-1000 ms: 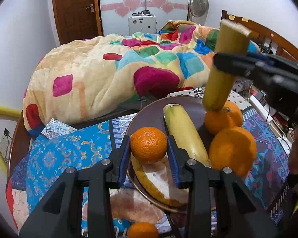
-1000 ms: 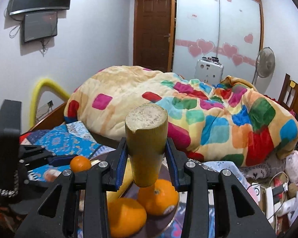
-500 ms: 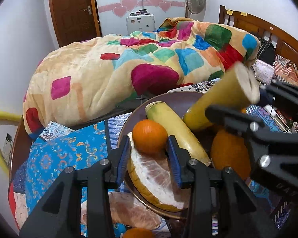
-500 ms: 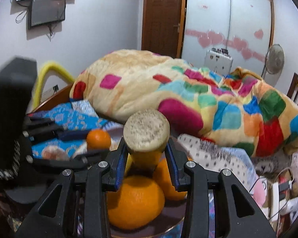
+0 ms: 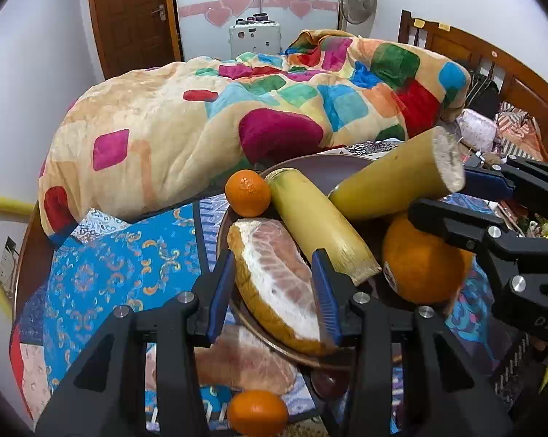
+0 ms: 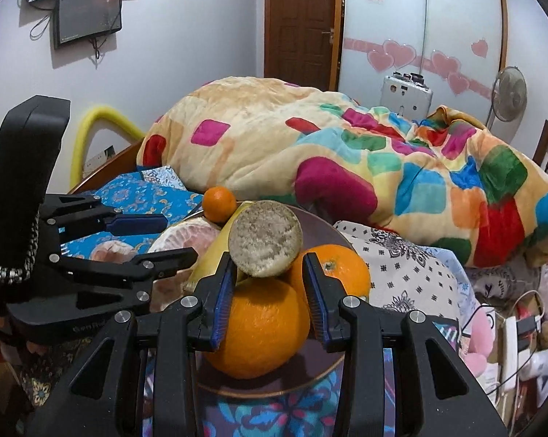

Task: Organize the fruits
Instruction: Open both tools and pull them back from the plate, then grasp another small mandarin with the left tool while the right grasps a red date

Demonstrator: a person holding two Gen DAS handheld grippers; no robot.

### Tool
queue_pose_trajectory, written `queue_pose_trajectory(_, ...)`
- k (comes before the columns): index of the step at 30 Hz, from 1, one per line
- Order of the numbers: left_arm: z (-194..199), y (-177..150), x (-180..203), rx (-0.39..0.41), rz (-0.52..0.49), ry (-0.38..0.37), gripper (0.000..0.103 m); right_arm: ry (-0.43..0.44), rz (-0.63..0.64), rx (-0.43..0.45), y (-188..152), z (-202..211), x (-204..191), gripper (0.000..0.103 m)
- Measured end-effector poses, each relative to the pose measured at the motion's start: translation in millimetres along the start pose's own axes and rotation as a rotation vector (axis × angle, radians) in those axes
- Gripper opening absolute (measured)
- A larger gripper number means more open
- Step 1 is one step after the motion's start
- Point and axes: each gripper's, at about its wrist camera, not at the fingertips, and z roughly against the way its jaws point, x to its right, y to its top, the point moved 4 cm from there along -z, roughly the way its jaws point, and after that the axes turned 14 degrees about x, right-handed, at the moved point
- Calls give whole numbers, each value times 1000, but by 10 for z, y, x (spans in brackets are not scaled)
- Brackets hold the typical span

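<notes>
A brown plate holds a small tangerine at its far left rim, a yellow cut stalk, a pomelo wedge and big oranges. My left gripper is open and empty, its fingers either side of the pomelo wedge. My right gripper is open; a second yellow cut stalk lies on the oranges just ahead of its fingertips, its cut end facing the camera. The right gripper also shows in the left wrist view.
A peeled pomelo piece and another tangerine lie on the blue patterned cloth in front of the plate. A colourful blanket is heaped on the bed behind. Clutter lies to the right.
My left gripper let go of the small tangerine onto the plate's far rim and pulled back. My right gripper lowered the cut stalk onto the oranges and opened.
</notes>
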Motion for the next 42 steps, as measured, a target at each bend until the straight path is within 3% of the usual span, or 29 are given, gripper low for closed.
queue_pose_trajectory(10,489,6,-110,49,16,19,46,-3,-61,23,18,347,47,35)
queue_pose_trajectory(20,814,-343,-289,21,61,22,50,-7,-72,45,-146,672,-121,37)
queue_pose_trajectory(32,626,-720,-217,-62,63,-9,50,27,-102,-19,-528,542,-263,42)
queue_pose_trajectory(37,562,-699,-166,-56,48,-19,35,37,-98,-27,-612,498,-321,42)
queue_pose_trajectory(42,566,-702,-122,-39,15,-11,32,65,-85,-23,-654,525,-427,42)
